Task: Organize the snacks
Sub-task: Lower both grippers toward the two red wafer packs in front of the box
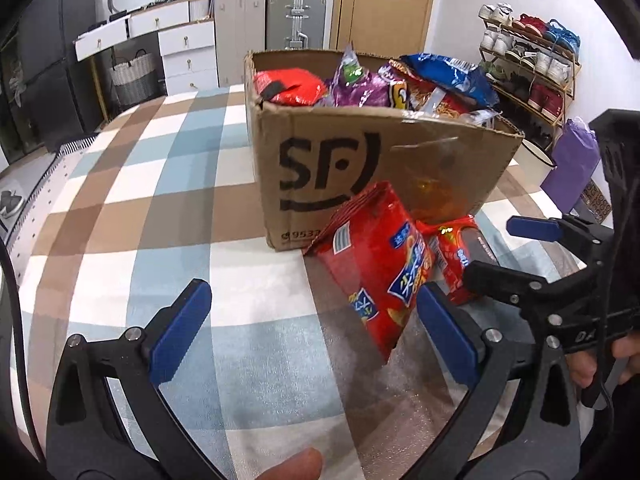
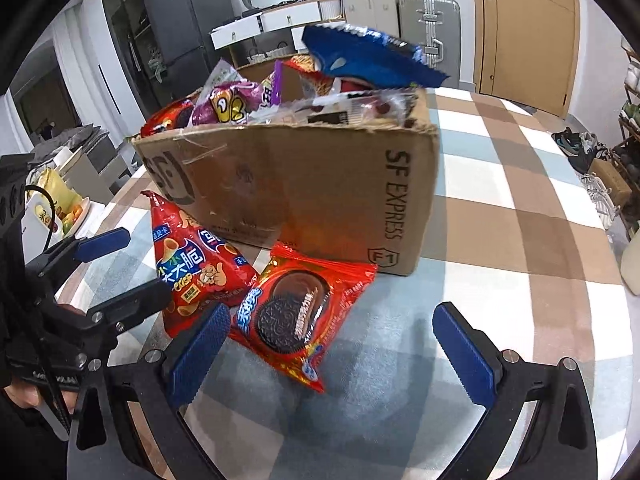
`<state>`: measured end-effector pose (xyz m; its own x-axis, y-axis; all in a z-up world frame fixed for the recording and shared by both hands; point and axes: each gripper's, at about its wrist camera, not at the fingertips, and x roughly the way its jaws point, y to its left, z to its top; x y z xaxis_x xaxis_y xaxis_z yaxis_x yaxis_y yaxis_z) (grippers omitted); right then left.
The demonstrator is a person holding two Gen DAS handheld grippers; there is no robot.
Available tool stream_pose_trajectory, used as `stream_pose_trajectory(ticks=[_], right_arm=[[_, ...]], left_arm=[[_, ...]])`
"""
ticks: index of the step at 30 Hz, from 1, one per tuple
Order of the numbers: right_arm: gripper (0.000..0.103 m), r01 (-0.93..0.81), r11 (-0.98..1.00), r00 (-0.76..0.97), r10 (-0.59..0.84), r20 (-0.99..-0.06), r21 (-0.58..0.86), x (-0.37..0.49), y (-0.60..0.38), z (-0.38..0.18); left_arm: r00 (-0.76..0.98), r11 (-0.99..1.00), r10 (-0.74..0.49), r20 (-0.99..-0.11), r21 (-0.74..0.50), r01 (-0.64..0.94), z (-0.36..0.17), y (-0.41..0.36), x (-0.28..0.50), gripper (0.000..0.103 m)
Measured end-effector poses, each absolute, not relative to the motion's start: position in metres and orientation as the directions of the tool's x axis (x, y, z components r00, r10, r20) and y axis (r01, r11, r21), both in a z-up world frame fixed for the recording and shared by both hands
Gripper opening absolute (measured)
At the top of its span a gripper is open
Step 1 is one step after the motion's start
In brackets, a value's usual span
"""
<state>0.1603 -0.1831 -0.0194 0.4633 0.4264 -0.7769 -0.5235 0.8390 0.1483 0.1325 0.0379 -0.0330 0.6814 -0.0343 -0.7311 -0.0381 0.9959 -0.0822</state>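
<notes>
Left gripper and right gripper: jaws spread wide, empty. 2 red snack packets on checked cloth, against cardboard box: chip bag, cookie packet, apparently touching. Box heaped with snacks.

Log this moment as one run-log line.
left gripper: open, empty | right gripper: open, empty | red chip bag, cookie pack: on table beside cardboard box | box: heaped with snacks
</notes>
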Motion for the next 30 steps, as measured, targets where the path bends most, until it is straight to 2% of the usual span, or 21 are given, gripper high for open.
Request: stream_pose_trajectory(ticks=[22, 30], right_arm=[[0.102, -0.543, 0.828, 0.444, 0.424, -0.789, 0.14, 0.163, -0.202, -0.031], [0.096, -0.544, 0.825, 0.437, 0.437, -0.786, 0.156, 0.165, -0.211, -0.031]], left_arm=[[0.622, 0.978, -0.137, -0.771, -0.206, -0.04, -0.057, 0.035, 0.17, 0.102], [0.606, 0.971, -0.127, -0.785, -0.224, -0.086, -0.061, 0.038, 0.187, 0.102]])
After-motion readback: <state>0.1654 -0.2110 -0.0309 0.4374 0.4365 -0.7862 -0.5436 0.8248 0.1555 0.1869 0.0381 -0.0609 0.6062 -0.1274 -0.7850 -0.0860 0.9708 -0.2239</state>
